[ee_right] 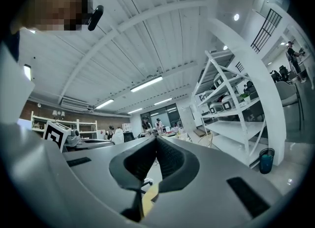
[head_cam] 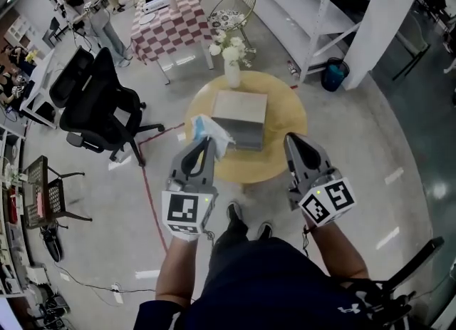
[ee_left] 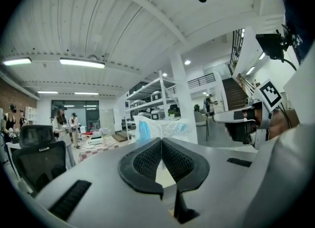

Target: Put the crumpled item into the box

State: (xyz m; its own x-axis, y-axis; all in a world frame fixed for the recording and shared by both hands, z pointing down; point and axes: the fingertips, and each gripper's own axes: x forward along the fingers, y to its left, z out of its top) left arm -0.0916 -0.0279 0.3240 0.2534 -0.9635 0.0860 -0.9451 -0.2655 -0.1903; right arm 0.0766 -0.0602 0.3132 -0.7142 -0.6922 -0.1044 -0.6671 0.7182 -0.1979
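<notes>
A: Where's the crumpled bag (head_cam: 211, 130)?
B: In the left gripper (head_cam: 207, 141); its fingers (ee_left: 146, 160) are pinched together on the bag's edge, and the white and blue plastic sticks out past the tips

A: And the box (head_cam: 241, 117)?
B: In the middle of the round worktop (head_cam: 286, 152); the bag is held just at the box's left side, over the near left part of the worktop, not inside it

A: The right gripper (head_cam: 293, 138)?
B: Over the near right edge of the worktop, fingers closed together with nothing between them

A: Anything else?
B: A vase (head_cam: 233, 74) of white flowers at the far edge, behind the box; a black office chair (head_cam: 100, 104) on the floor to the left
</notes>
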